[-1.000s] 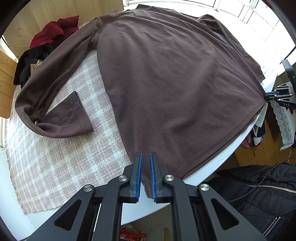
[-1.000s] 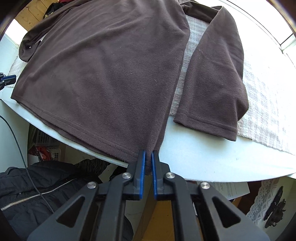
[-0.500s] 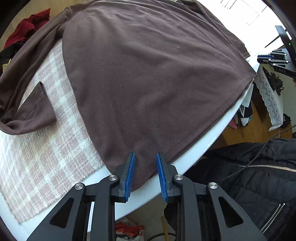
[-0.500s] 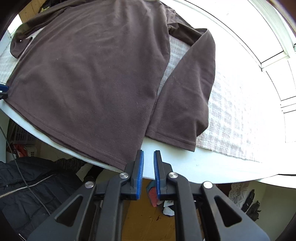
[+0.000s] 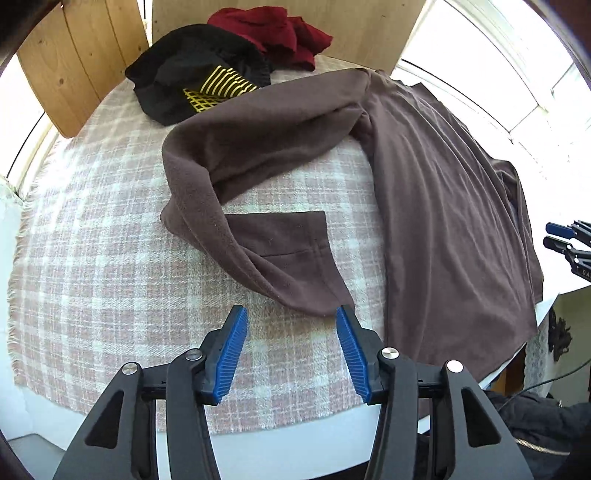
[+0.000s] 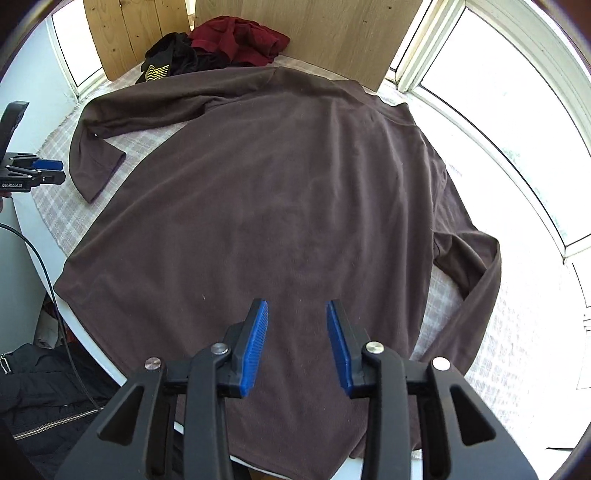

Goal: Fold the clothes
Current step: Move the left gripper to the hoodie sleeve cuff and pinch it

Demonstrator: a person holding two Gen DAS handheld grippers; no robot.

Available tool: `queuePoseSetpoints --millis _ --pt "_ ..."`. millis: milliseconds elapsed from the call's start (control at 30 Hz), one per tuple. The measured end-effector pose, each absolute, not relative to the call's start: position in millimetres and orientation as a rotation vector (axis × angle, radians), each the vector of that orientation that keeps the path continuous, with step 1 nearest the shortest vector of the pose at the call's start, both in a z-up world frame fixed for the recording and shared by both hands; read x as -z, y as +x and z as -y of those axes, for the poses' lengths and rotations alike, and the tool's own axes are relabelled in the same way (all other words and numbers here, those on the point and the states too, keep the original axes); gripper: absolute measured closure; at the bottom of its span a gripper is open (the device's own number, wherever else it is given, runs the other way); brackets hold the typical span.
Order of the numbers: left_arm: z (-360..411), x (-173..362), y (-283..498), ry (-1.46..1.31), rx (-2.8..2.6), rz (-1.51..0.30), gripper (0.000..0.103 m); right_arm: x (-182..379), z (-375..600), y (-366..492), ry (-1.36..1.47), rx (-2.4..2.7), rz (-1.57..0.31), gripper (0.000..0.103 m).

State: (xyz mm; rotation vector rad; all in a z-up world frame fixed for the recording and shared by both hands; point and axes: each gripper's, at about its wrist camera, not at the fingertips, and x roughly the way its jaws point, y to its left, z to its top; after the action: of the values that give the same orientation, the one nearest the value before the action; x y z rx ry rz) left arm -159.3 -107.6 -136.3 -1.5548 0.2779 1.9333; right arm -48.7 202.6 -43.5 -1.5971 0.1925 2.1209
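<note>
On a round white table (image 6: pixel 22 236) draped with a pink-and-white checked cloth (image 5: pixel 92 266): a brown long-sleeved top (image 6: pixel 266 206), spread flat, back up, filling the centre of the right wrist view, hem hanging over the table's near edge at the bottom of the frame. One sleeve (image 5: pixel 258 155) bent back on itself across the middle of the left wrist view, cuff pointing toward the lower centre. Other sleeve (image 6: pixel 476 295) folded down along the body at the right of the right wrist view.

At the bottom centre of the left wrist view: left gripper (image 5: pixel 291 345), blue-padded jaws moderately wide and opening, nothing between them but checked cloth; right fingertip just beside the cuff corner, contact impossible to tell. Also visible at the left edge of the right wrist view, over the table rim.

At the bottom centre of the right wrist view: right gripper (image 6: pixel 296 341), jaws parted somewhat less and opening, hovering over the lower body of the top, no fabric pinched. Seen again at the right edge of the left wrist view.

At the top of both views: black garment with yellow lines (image 5: pixel 195 74) and crumpled red garment (image 5: pixel 280 33), touching each other, against wooden panels (image 6: pixel 332 33). Bright windows (image 6: pixel 509 122) to the right. Black zipped jacket (image 6: pixel 44 391) below the table, lower left of the right wrist view.
</note>
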Motion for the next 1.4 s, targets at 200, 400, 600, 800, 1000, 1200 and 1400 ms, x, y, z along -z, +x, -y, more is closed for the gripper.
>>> queuePoseSetpoints --millis 200,400,600,800,1000,1200,1400 --pt "104 160 -185 -1.618 -1.922 -0.243 0.087 38 -205 -89 -1.625 -2.177 -0.119 0.07" --pt "130 112 -195 -1.484 -2.196 -0.525 0.096 44 -256 -122 -1.653 -2.211 -0.153 0.07" --pt "172 63 -233 -1.353 -2.563 -1.168 0.07 45 -296 -197 -1.674 -2.347 -0.113 0.07" --pt "197 75 -223 -1.481 -2.495 -1.077 0.055 78 -311 -288 -1.735 -2.462 0.017 0.07" --pt "215 105 -221 -1.633 -2.408 -0.904 0.055 110 -307 -341 -1.795 -2.504 0.242 0.06" --pt "199 124 -238 -1.55 -2.326 -0.932 0.055 119 -313 -354 -1.817 -2.517 0.305 0.058" --pt "176 151 -270 -1.487 -2.215 -1.046 0.066 114 -329 -355 -1.822 -2.532 0.179 0.058"
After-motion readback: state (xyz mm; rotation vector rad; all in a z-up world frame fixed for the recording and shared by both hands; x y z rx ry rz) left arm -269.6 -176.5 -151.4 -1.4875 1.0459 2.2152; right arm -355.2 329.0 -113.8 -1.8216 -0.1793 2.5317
